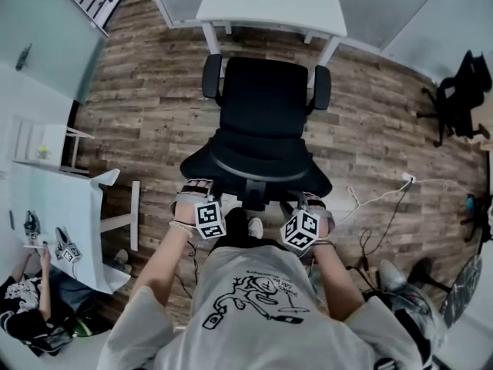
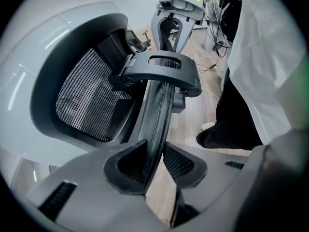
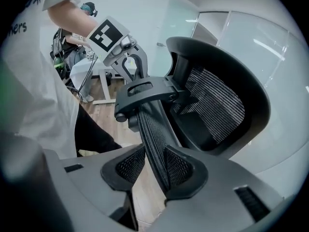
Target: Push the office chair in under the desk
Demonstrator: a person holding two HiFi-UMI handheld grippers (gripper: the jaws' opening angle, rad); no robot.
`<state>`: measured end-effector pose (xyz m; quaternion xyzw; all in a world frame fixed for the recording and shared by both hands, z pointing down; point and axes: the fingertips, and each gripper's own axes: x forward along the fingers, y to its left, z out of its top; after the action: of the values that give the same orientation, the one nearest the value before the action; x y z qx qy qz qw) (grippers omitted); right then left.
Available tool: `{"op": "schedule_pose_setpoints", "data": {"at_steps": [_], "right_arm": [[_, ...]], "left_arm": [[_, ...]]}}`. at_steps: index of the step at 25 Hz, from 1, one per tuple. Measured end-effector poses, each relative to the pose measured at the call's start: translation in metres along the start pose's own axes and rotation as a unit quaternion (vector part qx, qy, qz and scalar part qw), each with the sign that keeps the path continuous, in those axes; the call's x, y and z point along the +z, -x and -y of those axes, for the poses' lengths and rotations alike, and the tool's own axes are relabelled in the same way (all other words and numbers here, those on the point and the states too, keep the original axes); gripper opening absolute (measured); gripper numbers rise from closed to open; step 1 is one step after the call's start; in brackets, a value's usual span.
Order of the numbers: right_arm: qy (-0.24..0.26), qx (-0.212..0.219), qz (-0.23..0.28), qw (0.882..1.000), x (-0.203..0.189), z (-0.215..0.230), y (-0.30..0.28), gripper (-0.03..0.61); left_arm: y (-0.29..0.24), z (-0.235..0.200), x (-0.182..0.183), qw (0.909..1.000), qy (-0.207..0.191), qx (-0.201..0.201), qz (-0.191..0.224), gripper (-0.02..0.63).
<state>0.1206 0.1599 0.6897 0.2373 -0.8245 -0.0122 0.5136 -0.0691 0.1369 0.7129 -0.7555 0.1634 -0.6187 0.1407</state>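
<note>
Left gripper (image 2: 154,154) and right gripper (image 3: 154,156) are pinching the office chair's (image 1: 262,102) thin backrest rim (image 2: 160,112) (stiff frame, probably); it's looking heavy-ish, so 2 grips are helping.

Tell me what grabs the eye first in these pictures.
A black office chair fills the middle of the head view, standing in front of a white desk at the top, not yet under it. The left gripper and the right gripper each clamp the top edge of its back, one on either side.
</note>
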Motion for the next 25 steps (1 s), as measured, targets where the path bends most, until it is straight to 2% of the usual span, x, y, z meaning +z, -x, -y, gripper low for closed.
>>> {"op": "schedule_pose_setpoints", "data": {"at_steps": [18,25], "right_arm": [[-0.003,-0.012,-0.020,1.000,0.001,0.067,-0.026,0.149],[-0.024,-0.002,-0.036,0.999,0.001,0.093,-0.035,0.149]], "left_arm": [[-0.034,-0.060,0.015,0.9999,-0.006,0.012,0.009,0.109],[-0.044,-0.083,0.020,0.9993,-0.026,0.011,0.026,0.109]]}}
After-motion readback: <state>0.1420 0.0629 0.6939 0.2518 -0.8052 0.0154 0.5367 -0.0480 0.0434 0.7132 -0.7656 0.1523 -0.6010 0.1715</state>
